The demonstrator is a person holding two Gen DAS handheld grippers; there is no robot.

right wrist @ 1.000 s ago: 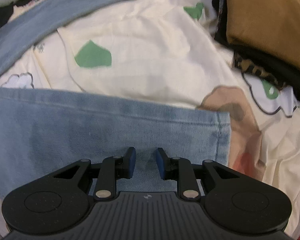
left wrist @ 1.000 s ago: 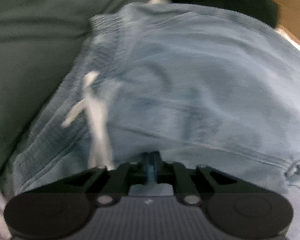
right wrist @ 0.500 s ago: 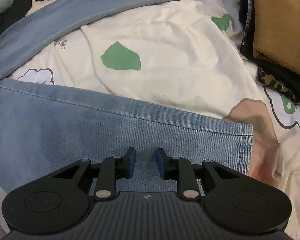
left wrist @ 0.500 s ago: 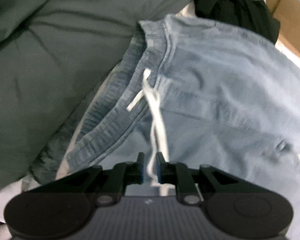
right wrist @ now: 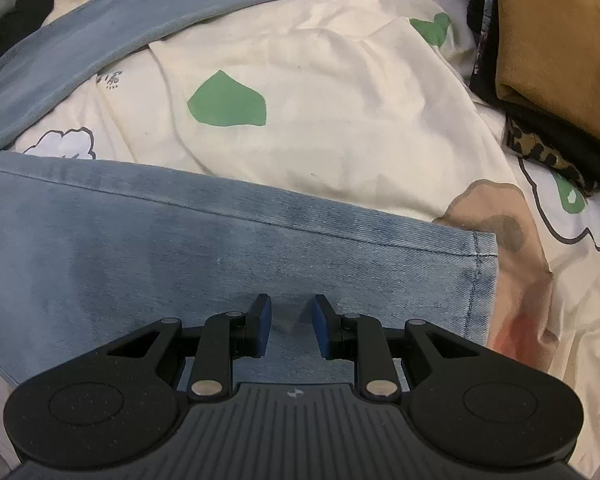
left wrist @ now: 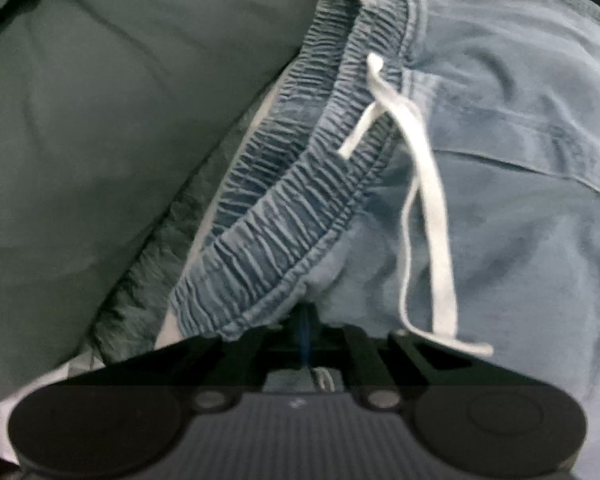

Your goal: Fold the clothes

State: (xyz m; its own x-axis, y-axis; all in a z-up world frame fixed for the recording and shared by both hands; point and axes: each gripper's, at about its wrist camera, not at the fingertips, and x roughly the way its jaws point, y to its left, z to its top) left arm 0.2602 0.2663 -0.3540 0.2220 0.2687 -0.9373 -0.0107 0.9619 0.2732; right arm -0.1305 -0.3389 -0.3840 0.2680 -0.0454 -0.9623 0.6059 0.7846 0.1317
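Soft, floppy denim trousers [right wrist: 228,248] spread across a patterned bedsheet [right wrist: 320,120]; left gripper [left wrist: 306,328] just pinched shut at the elastic waistband [left wrist: 300,200], right gripper [right wrist: 290,324] parted, unclamped, over the leg hem. Best grasped at seams.

Around you, as it stands:
- Cream bedsheet [right wrist: 332,120], wrinkled, printed with green leaf shapes, outlined white clouds and a tan patch; it covers the surface under your right side.
- Grey-green bedding [left wrist: 120,120], soft and creased, fills your left side.
- Stack of folded fabric [right wrist: 560,52], mustard over black and leopard print, sits at your far right.
- Light: bright on the right, dim on the left.
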